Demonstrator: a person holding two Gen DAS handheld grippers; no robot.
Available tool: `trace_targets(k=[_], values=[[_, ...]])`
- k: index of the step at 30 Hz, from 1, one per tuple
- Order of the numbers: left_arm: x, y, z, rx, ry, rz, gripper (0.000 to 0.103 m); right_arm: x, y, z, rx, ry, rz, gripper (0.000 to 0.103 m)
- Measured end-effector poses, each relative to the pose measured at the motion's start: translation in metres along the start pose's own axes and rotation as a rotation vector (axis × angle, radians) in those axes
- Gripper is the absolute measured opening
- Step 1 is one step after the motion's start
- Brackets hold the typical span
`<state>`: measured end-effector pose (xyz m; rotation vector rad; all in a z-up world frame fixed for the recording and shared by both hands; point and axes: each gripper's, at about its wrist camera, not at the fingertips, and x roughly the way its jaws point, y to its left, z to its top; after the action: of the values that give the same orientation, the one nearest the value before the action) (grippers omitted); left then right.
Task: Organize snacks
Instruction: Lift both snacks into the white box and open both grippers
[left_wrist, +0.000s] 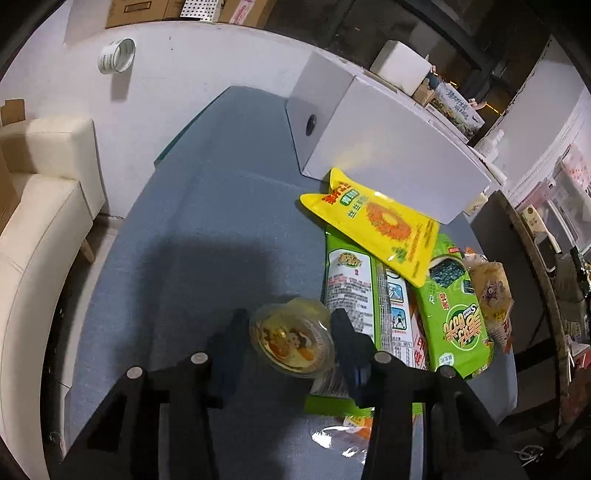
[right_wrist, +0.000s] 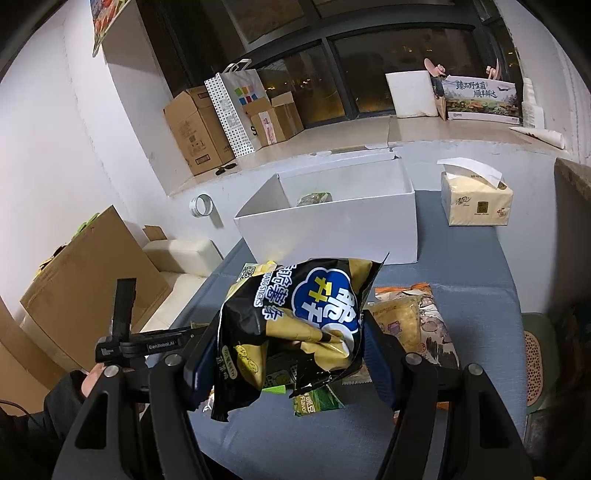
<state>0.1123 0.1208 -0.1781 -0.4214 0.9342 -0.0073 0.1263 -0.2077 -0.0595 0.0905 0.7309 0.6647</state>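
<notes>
Blue-grey table (left_wrist: 207, 229) spread wide under everything. White box (right_wrist: 332, 225) open-topped at twelve o'clock of the snack heap, one packet inside. Black chip bag (right_wrist: 295, 325) clamped between right gripper (right_wrist: 284, 354) pads, lifted above the heap. Yellow packet (left_wrist: 384, 229) leaning on box wall, green packets (left_wrist: 454, 314) at its six o'clock. Small jelly cup (left_wrist: 291, 339) pinched by left gripper (left_wrist: 288, 332), narrowed, at nine o'clock of the heap.
</notes>
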Motion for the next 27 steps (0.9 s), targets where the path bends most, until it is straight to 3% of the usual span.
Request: trace_targets(k=[8,17,27], values=[[-0.039,-0.023,0.002,0.096,-0.133,0.027,0.049,0.004,0.003,-0.001,-0.016,0.008,0.003,0.073],[-0.092,-0.078,0.042,0.229,-0.291,0.035,0.050,0.004,-0.001,0.002,-0.011,-0.014,0.003,0.073],[-0.092,-0.133,0.127,0.308,-0.335,0.005,0.050,0.031,0.001,0.073,-0.078,-0.050,-0.030,0.073]])
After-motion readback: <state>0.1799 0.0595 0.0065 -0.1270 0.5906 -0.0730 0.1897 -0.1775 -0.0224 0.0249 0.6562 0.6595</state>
